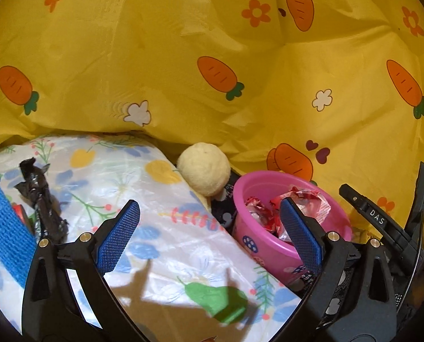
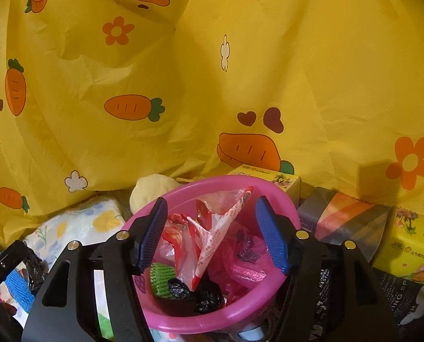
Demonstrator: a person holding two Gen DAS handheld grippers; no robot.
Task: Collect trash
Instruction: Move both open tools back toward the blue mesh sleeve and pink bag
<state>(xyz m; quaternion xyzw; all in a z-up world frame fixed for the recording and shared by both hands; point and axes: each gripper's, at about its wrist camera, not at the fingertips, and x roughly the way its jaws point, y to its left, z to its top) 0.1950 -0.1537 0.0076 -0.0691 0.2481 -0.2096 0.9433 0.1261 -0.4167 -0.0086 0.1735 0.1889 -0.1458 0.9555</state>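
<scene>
A: Now, left wrist view: the left gripper [image 1: 209, 235] stands wide apart and empty over the floral cloth [image 1: 183, 245]; a black crumpled wrapper [image 1: 41, 199] lies beside it, probably next to be picked.

B: Right wrist view: the right gripper [image 2: 210, 235] is parted, nothing clamped, above the pink bowl [image 2: 212, 323] of trash; the red-and-clear wrapper [image 2: 212, 236] looks dropped in.

Behind everything I see a yellow cloth [image 2: 240, 85] with printed carrots, flowers and hearts; it hangs in folds. Under it lies a white plastic sheet [image 1: 166, 228] with flowers and a green pear printed on it. A pale yellow fluffy ball [image 1: 204, 168] rests at the far edge of this sheet, against the cloth. On my right stand a grey box with a rainbow stripe [image 2: 345, 219] and, just beside it, a yellow tissue pack [image 2: 408, 245]. Another yellow box [image 2: 271, 178] stands further back.
</scene>
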